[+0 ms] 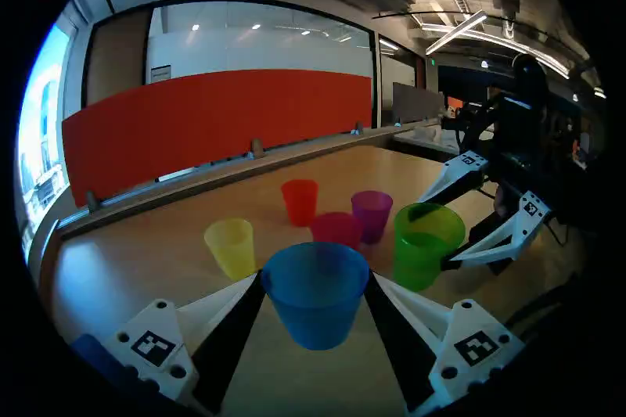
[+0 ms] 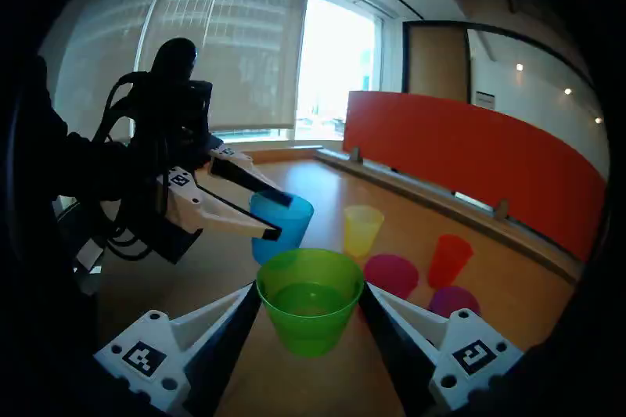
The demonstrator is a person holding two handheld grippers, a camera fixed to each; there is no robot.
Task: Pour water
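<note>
1. over the smooth wooden tabletop (image 1: pixel 133 268), the left tool (image 1: pixel 313 276) is clamped on a round, tapered, translucent blue plastic cup (image 1: pixel 317 315).
2. the right tool (image 2: pixel 311 285) is clamped on a translucent green cup (image 2: pixel 311 327) holding water.

Daylight pours from the window (image 2: pixel 336 65) at twelve o'clock in the right gripper view, blown to white, turning a sleeve (image 2: pixel 70 167) at nine o'clock into silhouette. The green cup (image 2: pixel 311 300) glows translucent. In the left gripper view, ceiling strips (image 1: pixel 458 30) shine at one o'clock (straight lines bow near the rim); the surface (image 1: pixel 141 276) shows a sheen.
</note>
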